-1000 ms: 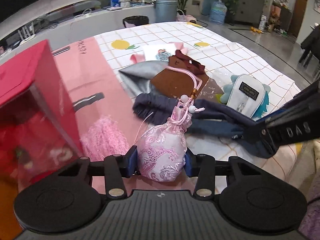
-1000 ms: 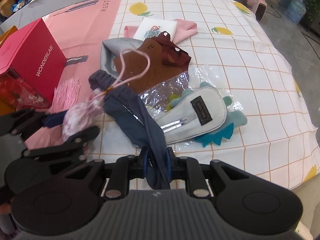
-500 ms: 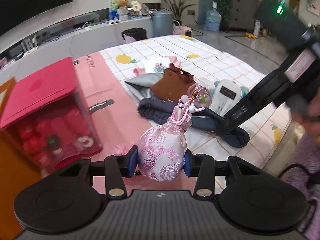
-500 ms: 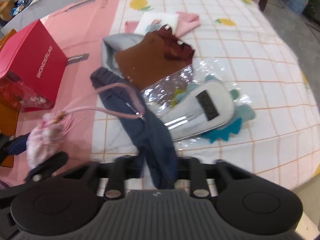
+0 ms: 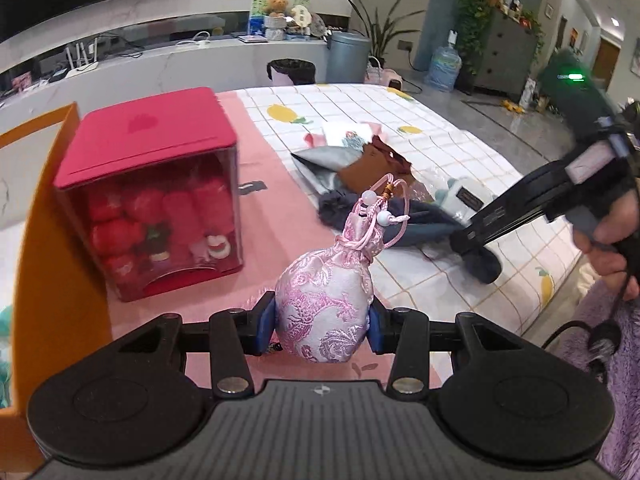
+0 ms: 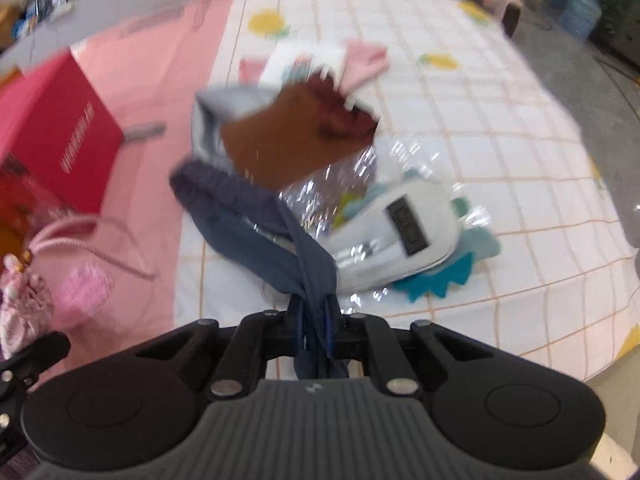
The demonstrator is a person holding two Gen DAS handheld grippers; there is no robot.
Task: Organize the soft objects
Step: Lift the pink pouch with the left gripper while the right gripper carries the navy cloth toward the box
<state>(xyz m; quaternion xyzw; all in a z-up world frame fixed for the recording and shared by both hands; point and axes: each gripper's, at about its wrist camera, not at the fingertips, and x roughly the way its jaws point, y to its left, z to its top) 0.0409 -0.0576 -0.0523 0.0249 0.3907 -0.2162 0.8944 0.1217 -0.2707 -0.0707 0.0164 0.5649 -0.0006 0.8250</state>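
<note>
your left gripper (image 5: 322, 326) has its blue pads pressed into both flanks of the pink brocade pouch (image 5: 324, 304), pinching it across the fat lower belly. the pouch is stuffed and springy, so it will give under the pads rather than slip; it looks light, and the belly is the right place to hold it, not the gathered neck, where the beaded cord (image 5: 384, 216) hangs loose and could snag. it sits lifted clear of the pink cloth (image 5: 280, 220), near the red box (image 5: 152, 192) and the orange bin wall (image 5: 56, 240) at your left, which i judge to be where it goes.

your right gripper (image 6: 314, 336) has its fingers squeezed nearly together on a bunched end of the dark blue fabric (image 6: 256, 232). that piece is limp and long: most of it trails over the checked tablecloth (image 6: 480, 120), and it lies against the grey pouch with teal spikes (image 6: 400, 236) and the crinkly clear wrapper (image 6: 340, 184). lift it slowly or it may drag those along.

your left hand tilts the gripper forward and down toward the box; your right hand (image 5: 608, 240) points its gripper steeply down at the table edge. the right view is blurred.
</note>
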